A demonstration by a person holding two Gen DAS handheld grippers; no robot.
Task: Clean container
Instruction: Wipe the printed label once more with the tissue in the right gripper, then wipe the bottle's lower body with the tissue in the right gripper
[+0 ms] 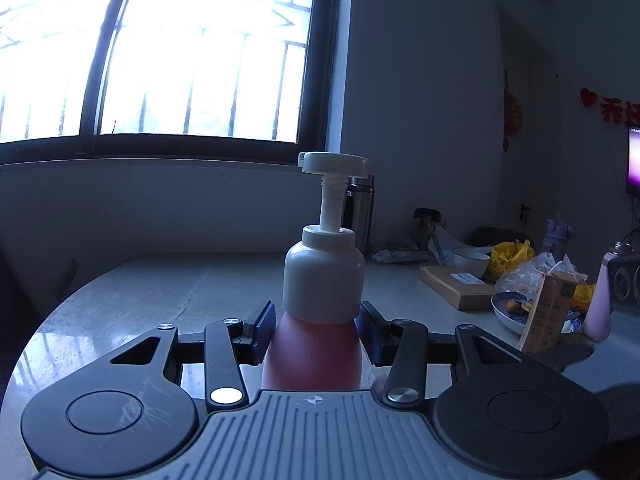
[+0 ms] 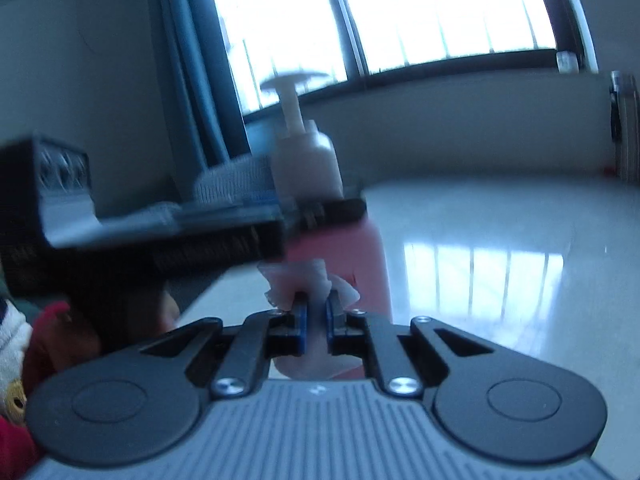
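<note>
A pump bottle (image 1: 320,312) with a pink body, white shoulder and white pump head stands upright on the pale table (image 1: 140,292). My left gripper (image 1: 316,330) is shut on the bottle's pink body, pads on both sides. In the right wrist view the same bottle (image 2: 344,252) is ahead, with the left gripper (image 2: 320,208) clamped across it. My right gripper (image 2: 316,312) is shut on a crumpled white wipe (image 2: 308,280) and holds it against the lower pink part of the bottle. The view is blurred.
A steel flask (image 1: 362,208) stands behind the bottle. At the right of the table lie a cardboard box (image 1: 456,286), a white bowl (image 1: 470,262), a blue plate with food (image 1: 516,312), a carton (image 1: 548,312), bags and a pink bottle (image 1: 598,304). A window is behind.
</note>
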